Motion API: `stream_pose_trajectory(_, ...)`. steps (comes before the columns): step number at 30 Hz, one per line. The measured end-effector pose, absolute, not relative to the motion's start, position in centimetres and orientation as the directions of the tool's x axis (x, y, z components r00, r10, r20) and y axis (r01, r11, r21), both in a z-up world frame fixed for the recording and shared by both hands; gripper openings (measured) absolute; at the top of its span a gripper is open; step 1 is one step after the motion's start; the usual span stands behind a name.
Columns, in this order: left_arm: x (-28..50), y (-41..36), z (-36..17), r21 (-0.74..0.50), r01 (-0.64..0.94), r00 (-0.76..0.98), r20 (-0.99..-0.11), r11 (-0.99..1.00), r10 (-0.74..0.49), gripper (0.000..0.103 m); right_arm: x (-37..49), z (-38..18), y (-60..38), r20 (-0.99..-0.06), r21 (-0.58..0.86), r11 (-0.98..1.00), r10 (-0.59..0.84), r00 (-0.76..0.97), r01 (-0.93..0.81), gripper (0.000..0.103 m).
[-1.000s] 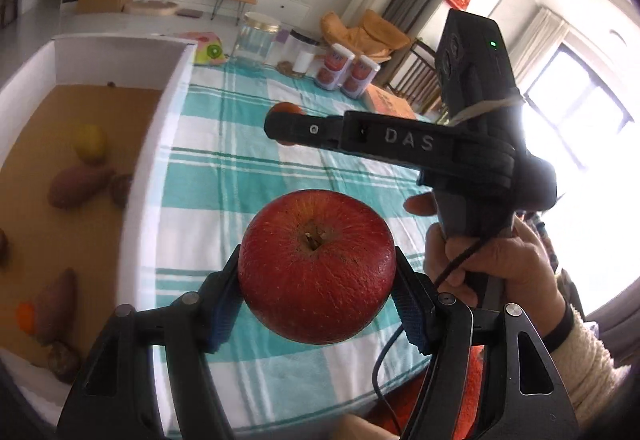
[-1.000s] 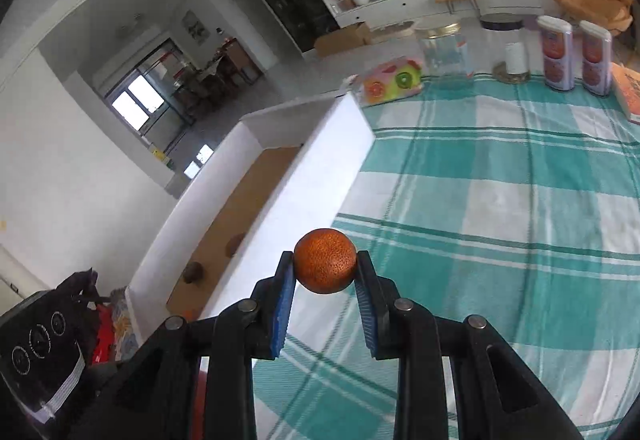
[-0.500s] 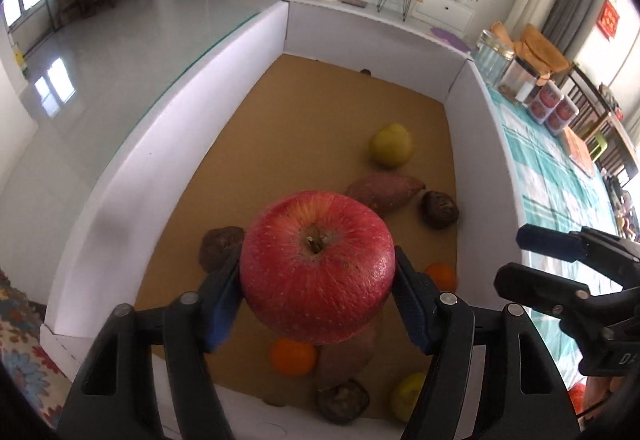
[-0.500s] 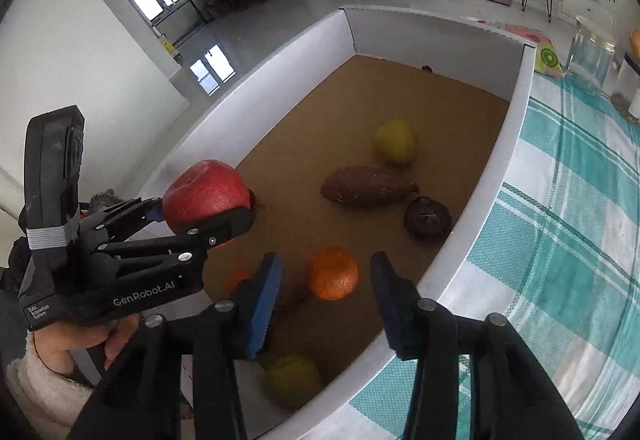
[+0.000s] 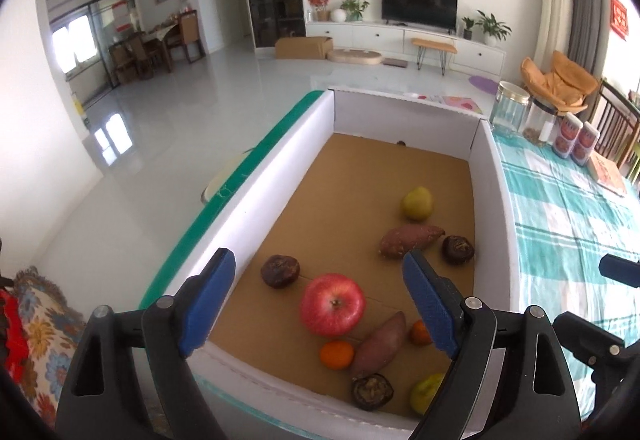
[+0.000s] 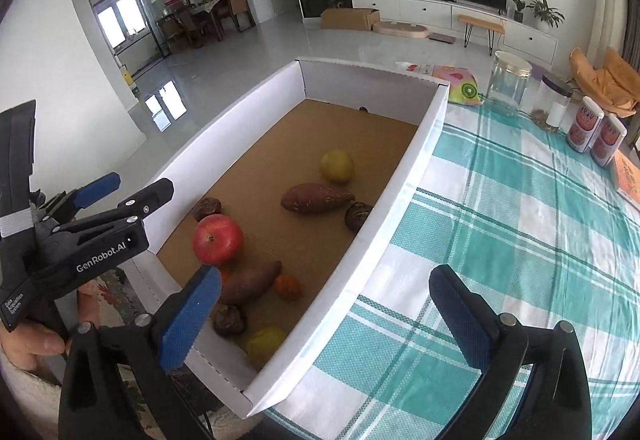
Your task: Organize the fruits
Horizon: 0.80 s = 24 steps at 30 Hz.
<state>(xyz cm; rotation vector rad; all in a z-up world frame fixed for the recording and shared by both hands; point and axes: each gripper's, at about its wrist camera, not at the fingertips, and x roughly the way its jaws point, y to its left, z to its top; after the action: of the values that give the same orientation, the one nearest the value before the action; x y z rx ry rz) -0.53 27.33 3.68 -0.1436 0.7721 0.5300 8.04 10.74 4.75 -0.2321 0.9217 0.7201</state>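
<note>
A white cardboard box with a brown floor holds the fruit. A red apple lies in its near part. Beside it lie two small oranges, two sweet potatoes, a yellow pear and several dark round fruits. My left gripper is open and empty above the box's near end. My right gripper is open and empty over the box's right wall and the tablecloth.
A green-and-white checked tablecloth covers the table right of the box. Glass jars, two red canisters and an orange book stand at the far end. The table's left edge drops to the floor.
My left gripper opened and let go of the apple, which now lies in the box. My right gripper opened wider and pulled back; the orange it released lies in the box.
</note>
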Motion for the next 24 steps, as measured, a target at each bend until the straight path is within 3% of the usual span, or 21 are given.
stream_pose_trajectory(6, -1.1, 27.1, 4.1, 0.214, -0.564, 0.541, -0.635, 0.798, 0.552, 0.088, 7.1, 4.2, 12.1, -0.805, 0.088, 0.747, 0.443, 0.394, -0.659, 0.103)
stream_pose_trajectory(24, -2.3, 28.4, 3.6, 0.143, -0.509, 0.567, -0.687, 0.849, 0.455, 0.088, 5.9, 3.5, 14.6, -0.833, 0.063, 0.76, 0.397, 0.385, -0.647, 0.103)
